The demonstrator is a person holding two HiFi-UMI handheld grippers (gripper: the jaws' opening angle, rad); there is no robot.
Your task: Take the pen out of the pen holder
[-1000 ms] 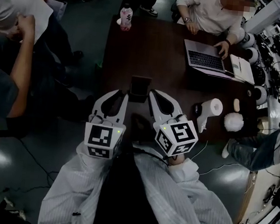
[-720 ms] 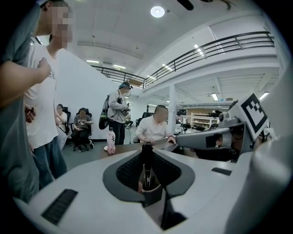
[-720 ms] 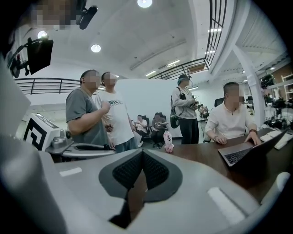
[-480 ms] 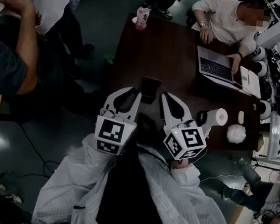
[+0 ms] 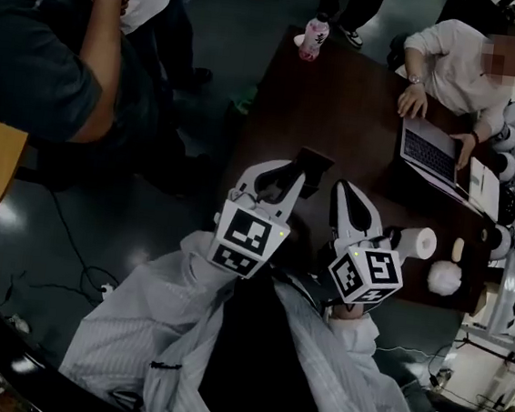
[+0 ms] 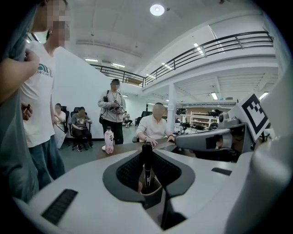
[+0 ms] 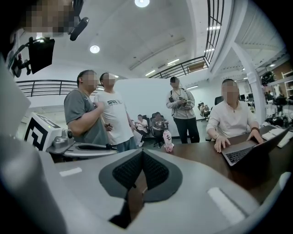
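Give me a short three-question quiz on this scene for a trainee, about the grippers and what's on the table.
1. What stands between the jaws of the left gripper? A: a spoon. B: a pen. C: a brush.
2. True or false: the right gripper has its jaws wide apart.
3. Fill in: the pink bottle stands on the ____.
Key: 1 is B. 2 is false: its jaws are together with nothing in them. 3 is table.
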